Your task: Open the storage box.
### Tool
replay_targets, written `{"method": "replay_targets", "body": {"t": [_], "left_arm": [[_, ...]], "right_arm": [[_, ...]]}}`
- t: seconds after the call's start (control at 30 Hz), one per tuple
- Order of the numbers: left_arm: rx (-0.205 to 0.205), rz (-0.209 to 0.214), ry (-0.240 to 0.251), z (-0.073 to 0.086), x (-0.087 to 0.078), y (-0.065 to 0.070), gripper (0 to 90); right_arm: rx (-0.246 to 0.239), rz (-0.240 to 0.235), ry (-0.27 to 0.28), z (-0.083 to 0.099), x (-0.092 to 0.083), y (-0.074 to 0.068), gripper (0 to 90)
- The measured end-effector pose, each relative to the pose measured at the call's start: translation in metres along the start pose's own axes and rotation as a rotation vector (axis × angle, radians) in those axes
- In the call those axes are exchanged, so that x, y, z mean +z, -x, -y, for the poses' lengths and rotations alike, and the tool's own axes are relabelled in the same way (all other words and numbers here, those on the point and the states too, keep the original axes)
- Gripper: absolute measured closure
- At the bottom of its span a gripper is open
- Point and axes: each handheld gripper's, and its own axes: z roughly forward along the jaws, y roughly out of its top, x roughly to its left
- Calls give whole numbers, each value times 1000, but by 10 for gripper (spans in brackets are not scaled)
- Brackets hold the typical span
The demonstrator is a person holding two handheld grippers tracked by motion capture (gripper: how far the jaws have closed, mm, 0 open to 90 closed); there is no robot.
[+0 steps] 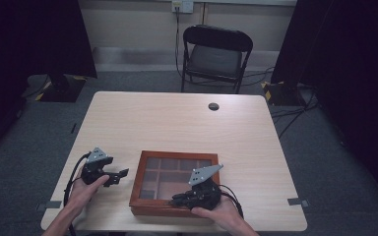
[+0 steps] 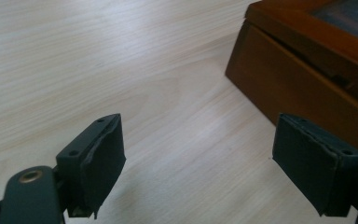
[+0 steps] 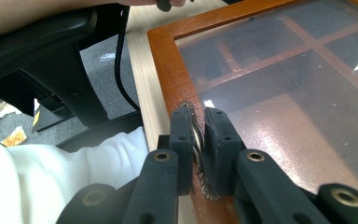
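High view: wooden box [image 1: 174,184] with a glass-panelled lid sat at the near edge of the desk [image 1: 177,123], slightly toward the person's right. Right gripper [image 1: 182,199] was down on the box's near front rim, left gripper [image 1: 120,174] hovered over bare desk just beside the box's left side, not touching it. Risk as I read it: box was close to the desk edge, so a pull toward the person could drag the whole box off rather than lift the lid, since nothing was bracing it. Room was dim: grey carpet, black folding chair [image 1: 216,56] behind the desk, dark curtains both sides, cables on the floor, a round grommet hole [image 1: 213,106] in the pale wood top. Left gripper view: fingers [image 2: 98,163] stood wide apart with nothing between them, box side wall [image 2: 298,88] ahead and to the right, a seam showing under the lid. Light woodgrain desk below. If this hand came in late or glanced off the wall, the box could skid or rotate. Right gripper view: fingers [image 3: 216,135] were closed on a small metal latch or pull [image 3: 196,140] at the lid's front frame; can't tell exactly what kind of part. Grip looked thin, only the tips on it, so it could slip off under load, or a twist could stress the fitting. Glass lid [image 3: 284,84] showed the divided compartments under it; hard knock from the gripper could mark it.
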Motion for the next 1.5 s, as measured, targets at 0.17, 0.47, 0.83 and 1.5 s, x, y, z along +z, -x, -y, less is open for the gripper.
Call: {"method": "replay_targets", "body": {"t": [0.17,0.47,0.83,1.5], "left_arm": [[7,43,13,-3,0,5,162],[45,116,33,-7,0,18,162],[75,203,70,-9,-1,26,170],[107,241,113,-13,-4,37,197]], "right_arm": [[3,-12,-6,-5,-3,1,829],[22,-28,-20,-16,-7,3,830],[34,-44,-24,-34,-15,8,830],[51,-11,6,-40,-26,9,629]]}}
